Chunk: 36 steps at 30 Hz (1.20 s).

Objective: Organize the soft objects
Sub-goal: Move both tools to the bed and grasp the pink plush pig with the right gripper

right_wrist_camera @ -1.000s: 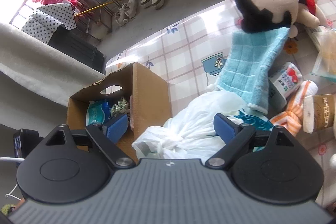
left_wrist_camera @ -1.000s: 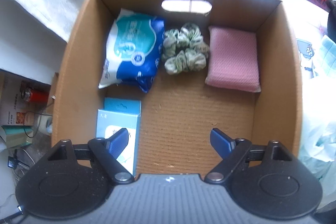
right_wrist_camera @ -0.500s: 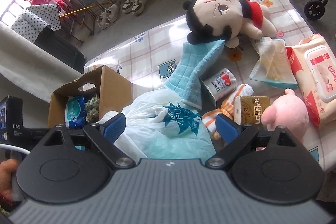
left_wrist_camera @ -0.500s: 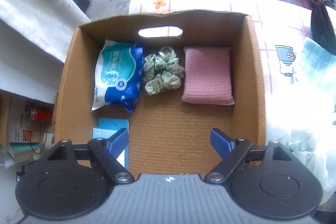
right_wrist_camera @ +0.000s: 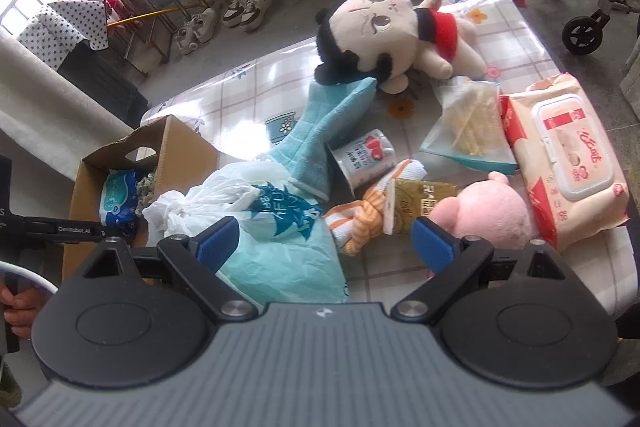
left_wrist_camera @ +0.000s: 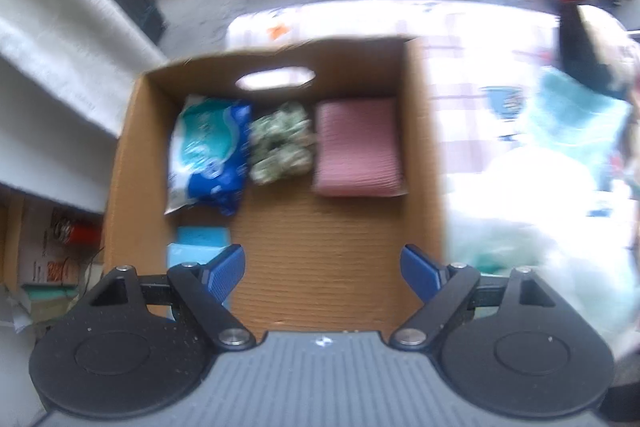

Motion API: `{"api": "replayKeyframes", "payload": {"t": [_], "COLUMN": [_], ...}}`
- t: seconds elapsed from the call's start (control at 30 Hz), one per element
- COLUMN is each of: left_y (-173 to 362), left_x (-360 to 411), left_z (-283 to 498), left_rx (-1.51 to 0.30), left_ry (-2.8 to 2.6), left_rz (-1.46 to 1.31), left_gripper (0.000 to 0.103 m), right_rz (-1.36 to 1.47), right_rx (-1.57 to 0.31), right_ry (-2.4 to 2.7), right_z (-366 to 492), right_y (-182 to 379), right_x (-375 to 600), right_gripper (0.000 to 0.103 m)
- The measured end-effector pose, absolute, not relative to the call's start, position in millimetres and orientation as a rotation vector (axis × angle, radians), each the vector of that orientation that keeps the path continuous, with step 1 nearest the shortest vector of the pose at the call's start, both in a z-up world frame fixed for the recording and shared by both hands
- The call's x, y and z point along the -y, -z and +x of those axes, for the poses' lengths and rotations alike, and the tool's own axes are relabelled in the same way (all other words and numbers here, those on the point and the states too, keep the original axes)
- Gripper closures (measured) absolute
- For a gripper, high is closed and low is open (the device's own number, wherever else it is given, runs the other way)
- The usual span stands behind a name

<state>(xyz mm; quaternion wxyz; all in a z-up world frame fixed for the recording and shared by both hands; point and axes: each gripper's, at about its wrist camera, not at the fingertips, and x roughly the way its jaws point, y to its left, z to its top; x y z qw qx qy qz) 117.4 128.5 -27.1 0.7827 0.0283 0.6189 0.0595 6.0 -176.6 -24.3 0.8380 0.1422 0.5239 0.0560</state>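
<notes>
Right wrist only: pink plush [right_wrist_camera: 480, 211]

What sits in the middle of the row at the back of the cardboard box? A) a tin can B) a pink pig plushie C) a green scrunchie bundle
C: the green scrunchie bundle lies between the blue tissue pack and the pink cloth.

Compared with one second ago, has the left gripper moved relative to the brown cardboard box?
Yes. The left gripper has pulled up and back: the brown cardboard box looks smaller, with more table beyond it.
</notes>
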Motion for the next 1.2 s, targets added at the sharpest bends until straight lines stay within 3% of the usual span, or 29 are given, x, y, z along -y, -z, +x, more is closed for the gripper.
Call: {"api": "replayKeyframes", "payload": {"t": [0.2, 0.43, 0.53, 0.9, 1.2], "left_y": [1, 10, 20, 47, 47], "left_x": [-56, 37, 62, 129, 152], "left_z": [124, 135, 139, 151, 157], "left_rx": [-1.267, -1.251, -1.263, -1.307, -1.312], "left_ry": [0.066, 0.147, 0.139, 0.179, 0.234], "left_rz": [0.071, 0.108, 0.105, 0.154, 0.271], "left_gripper": [0.016, 0.017, 0.022, 0.059, 0.063], "right_rz": [0.349, 0.438, 0.479, 0.459, 0.490], "right_rx": [-1.099, -1.134, -1.163, -1.245, -1.250], "right_ry": [0.008, 0.123, 0.135, 0.040, -0.029], "right_z": [-9, -3, 5, 44, 34], "right_y": [34, 78, 103, 164, 159], "right_x": [229, 288, 302, 299, 320], "right_gripper": [0.010, 0.010, 0.010, 0.009, 0.021]}}
